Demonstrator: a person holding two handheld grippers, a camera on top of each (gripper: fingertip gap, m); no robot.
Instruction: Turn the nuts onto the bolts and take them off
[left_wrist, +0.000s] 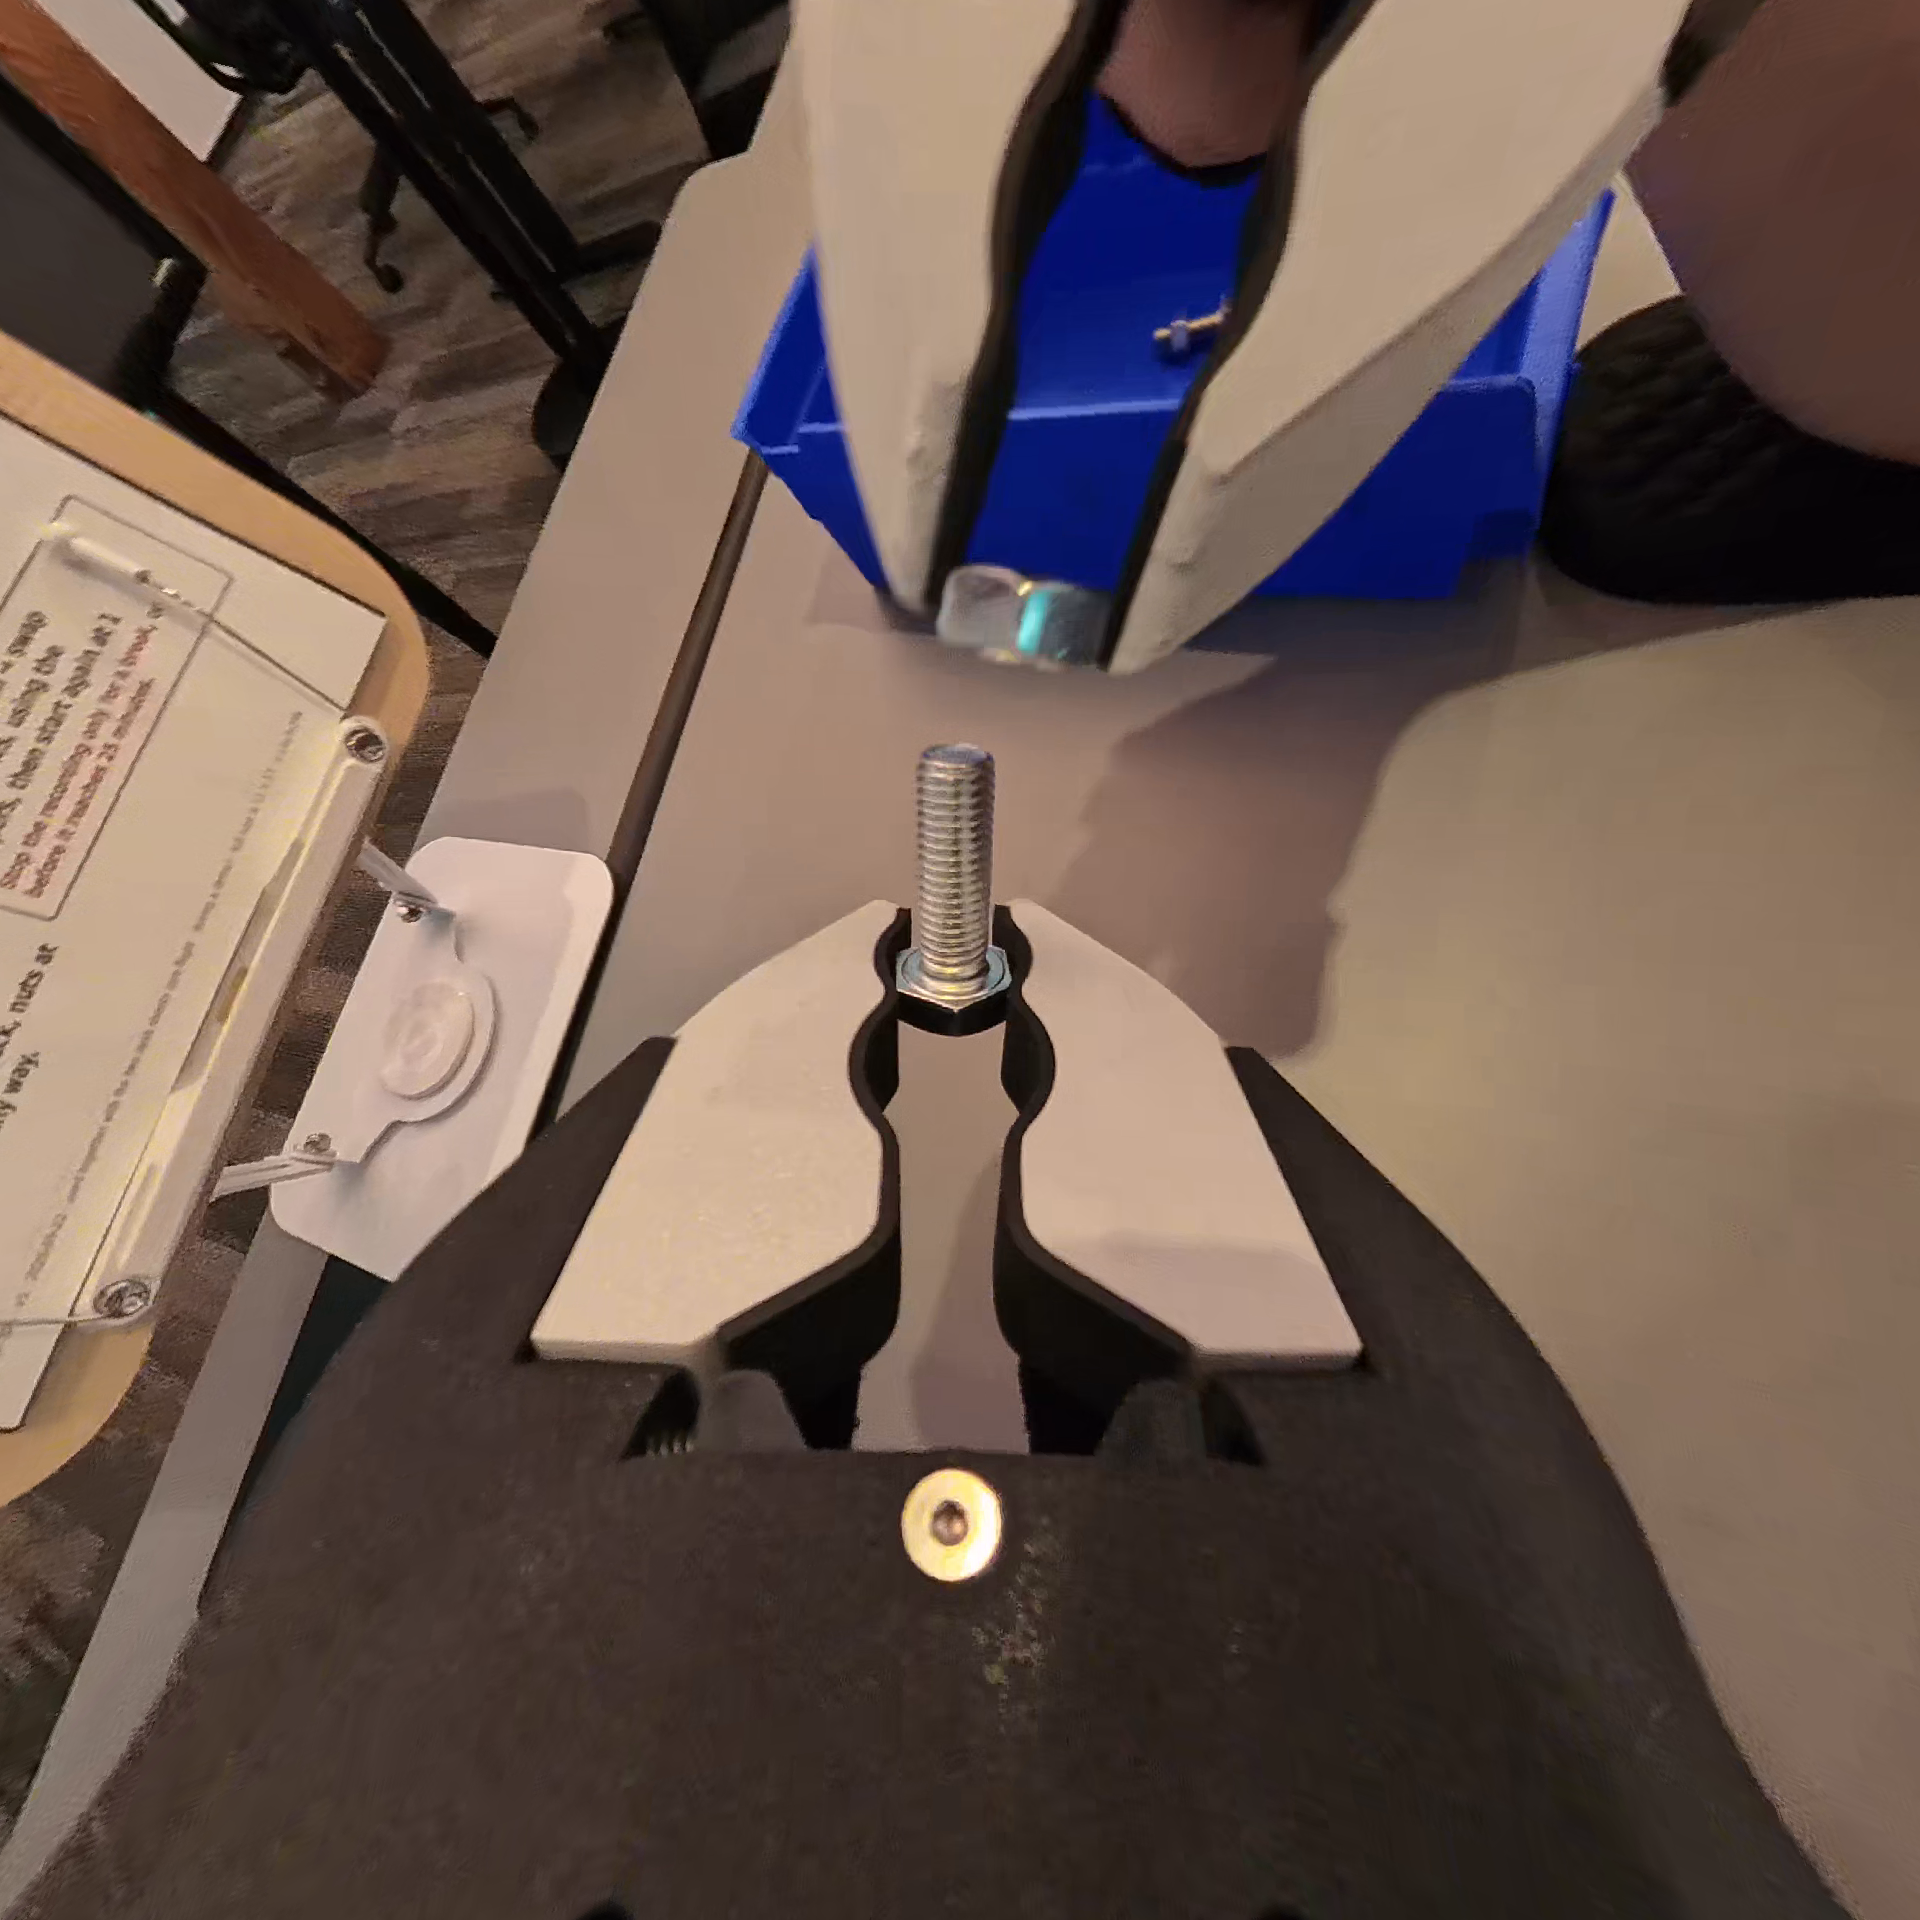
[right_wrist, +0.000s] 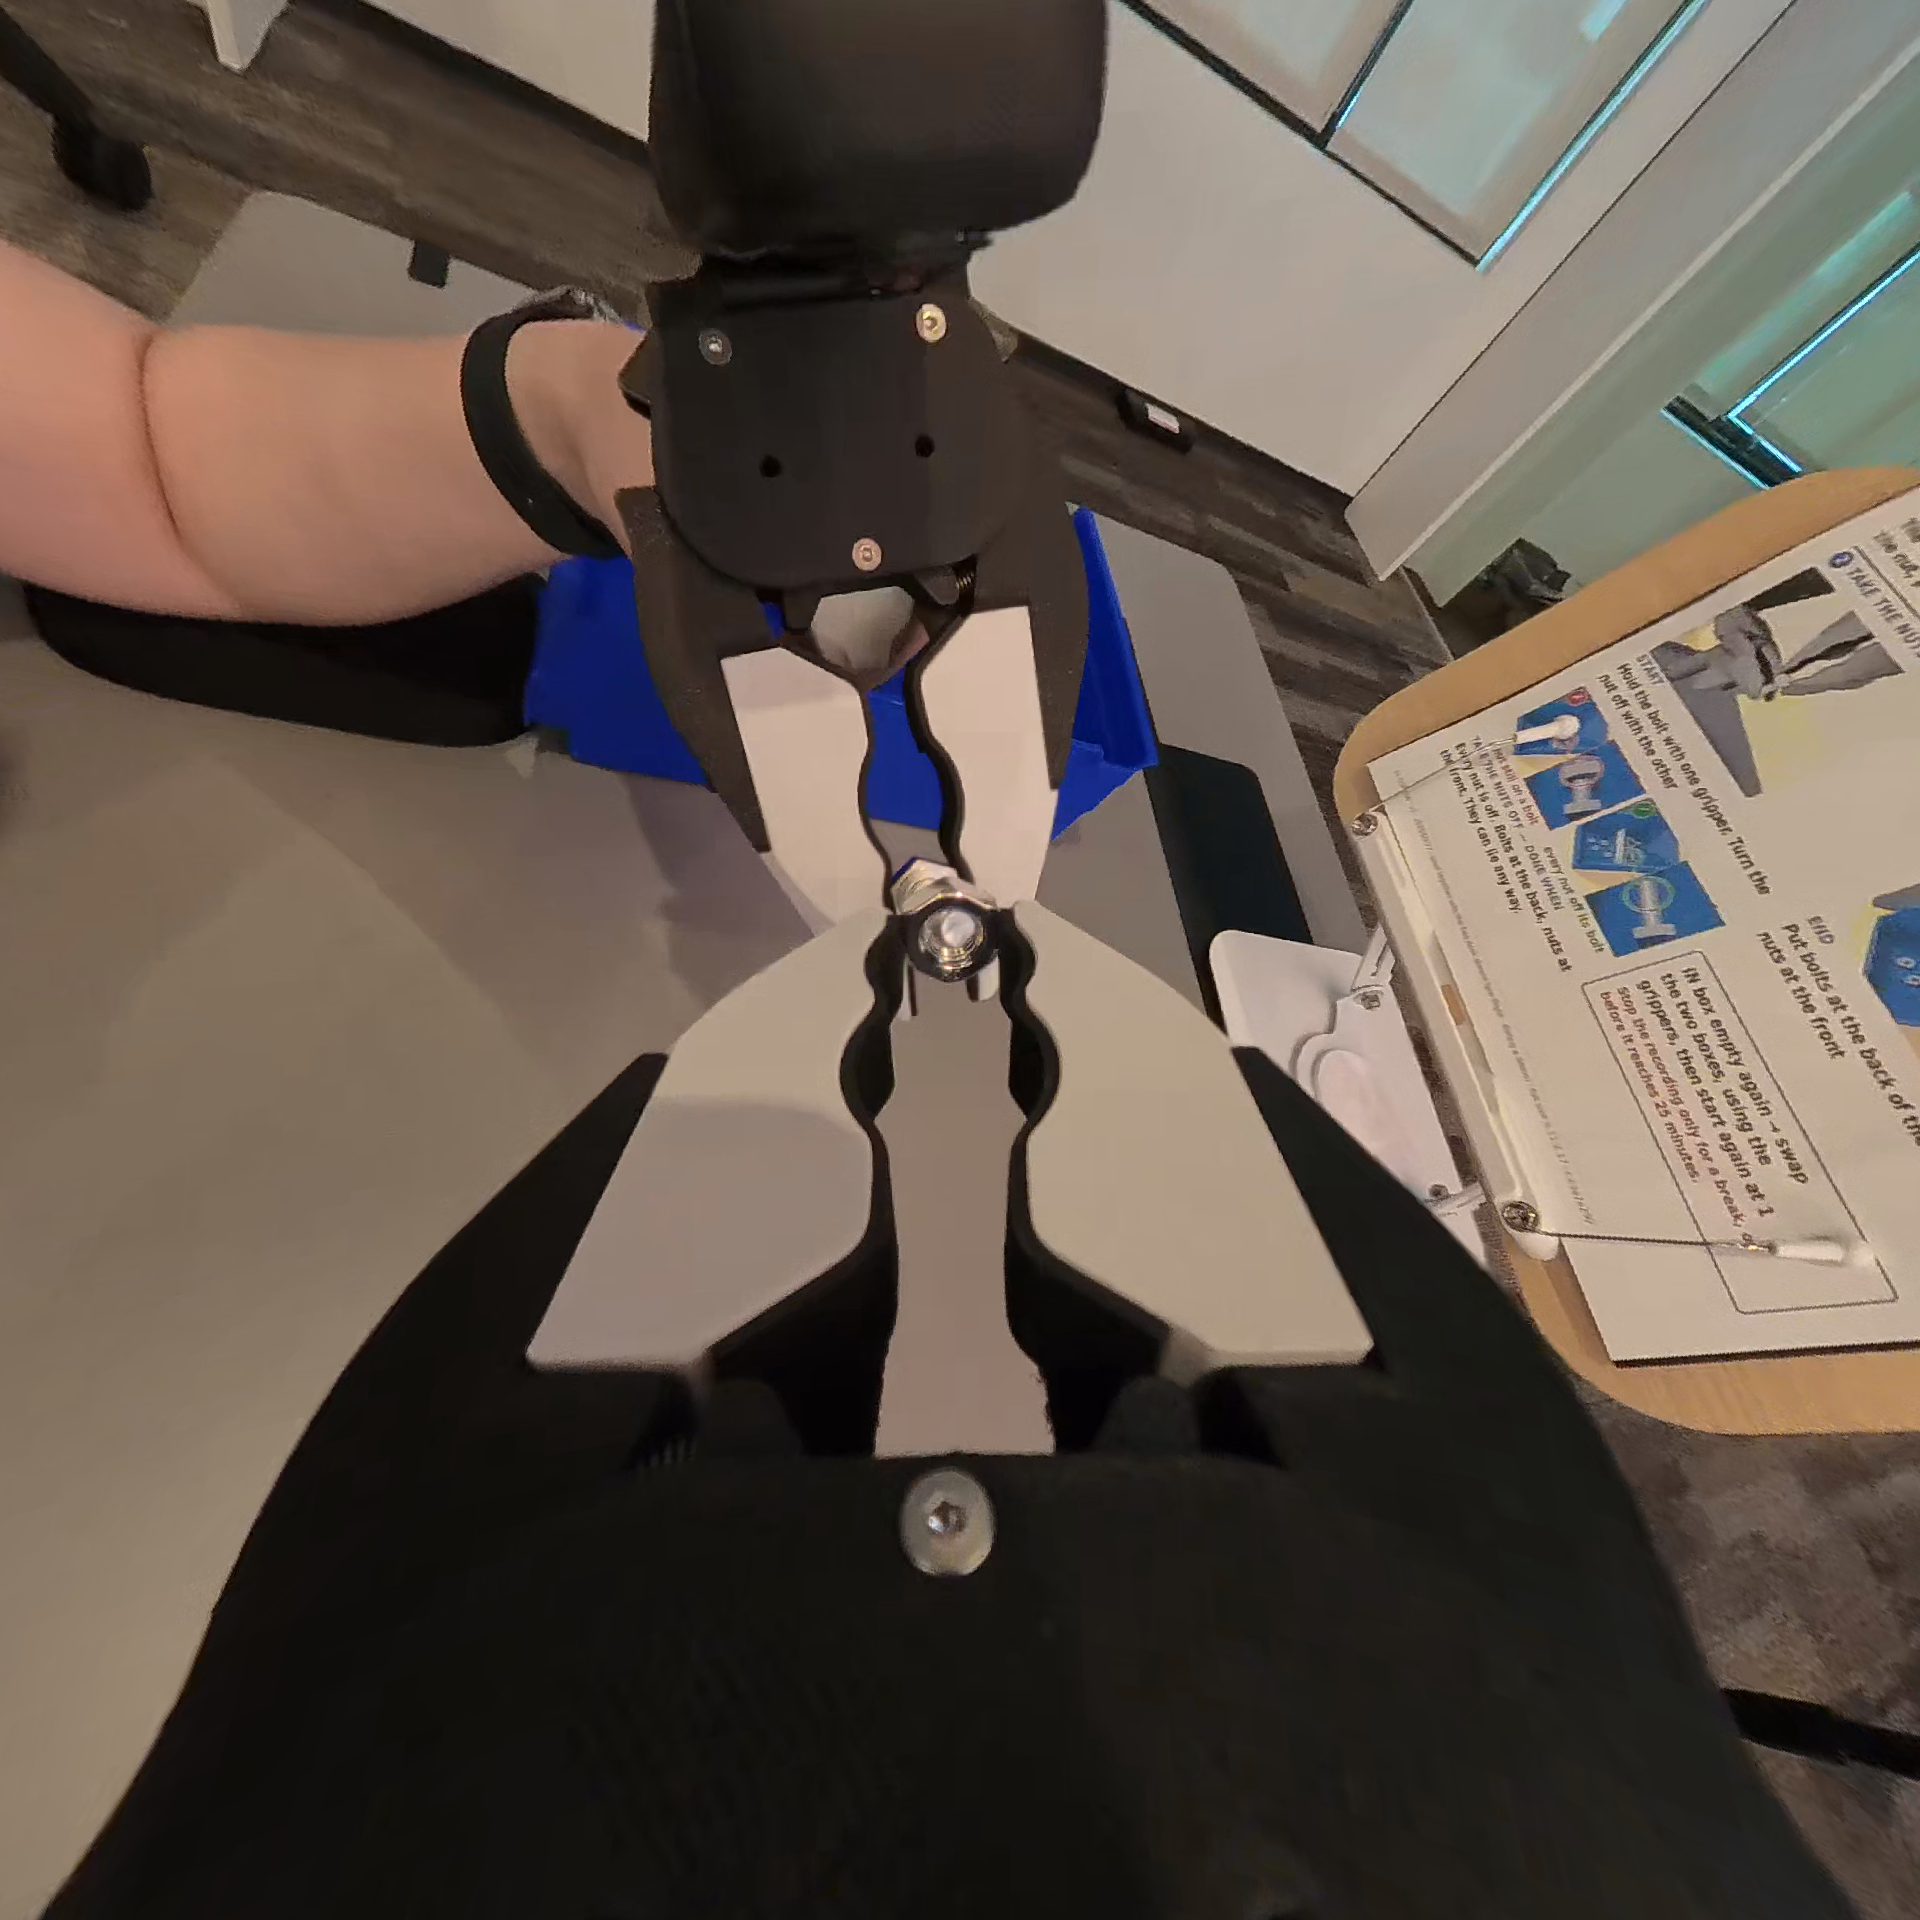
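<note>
Two grippers are facing each other over the grey desk (left_wrist: 1558, 1039) here. The left gripper (left_wrist: 951, 925) has its fingers clenched on the head end of a silver bolt (left_wrist: 954, 862), so the threaded shank sticks out forward, pointing at the other gripper. There's a thin washer or flange sitting right at the fingertips, against the black hex head.

The right gripper (left_wrist: 1023, 613) comes in from the far side, fingers grasping a silver hex nut (left_wrist: 1023, 621) at the very tips. In the left wrist view the nut sits just off the bolt's free end, roughly lined up with it, with a gap between them. In the right wrist view the nut (right_wrist: 948, 951) looks straight down the bolt's axis, and the left gripper (right_wrist: 925, 878) is right behind it, so I can't tell from there whether they touch.

Behind the grippers is a blue bin (left_wrist: 1299, 499) on the desk, with another small bolt (left_wrist: 1184, 330) lying in it. Off to the side is a wooden board with an instruction sheet (right_wrist: 1714, 935) on it.
</note>
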